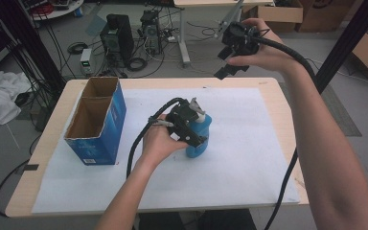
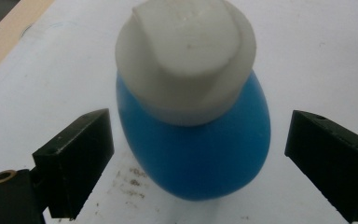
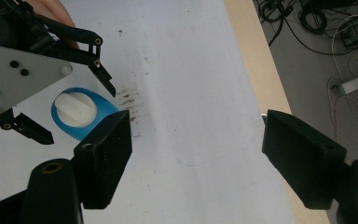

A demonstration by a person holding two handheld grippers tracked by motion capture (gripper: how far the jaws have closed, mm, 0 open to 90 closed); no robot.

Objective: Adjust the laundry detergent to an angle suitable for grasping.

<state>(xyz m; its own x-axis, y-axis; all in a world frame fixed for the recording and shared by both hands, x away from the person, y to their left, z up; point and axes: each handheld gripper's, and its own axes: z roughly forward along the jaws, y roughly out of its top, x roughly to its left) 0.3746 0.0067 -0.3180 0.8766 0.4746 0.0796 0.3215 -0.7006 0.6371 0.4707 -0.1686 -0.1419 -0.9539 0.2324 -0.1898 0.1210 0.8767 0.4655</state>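
Observation:
A blue bottle (image 1: 199, 139) with a white cap (image 2: 186, 51) stands upright on the white sheet near the table's middle. My left gripper (image 1: 195, 125) hovers over it, open, its jaws wide on either side of the blue body (image 2: 196, 149) without touching. In the right gripper view the same bottle (image 3: 77, 114) shows from above between the left gripper's fingers (image 3: 105, 77). My right gripper (image 1: 230, 64) is held high over the table's far edge, open and empty, well away from the bottle.
An open blue cardboard box (image 1: 96, 120) with two compartments stands at the table's left. The white sheet (image 1: 249, 158) covers most of the tabletop. Computers and cables (image 1: 124, 43) lie on the floor beyond the far edge.

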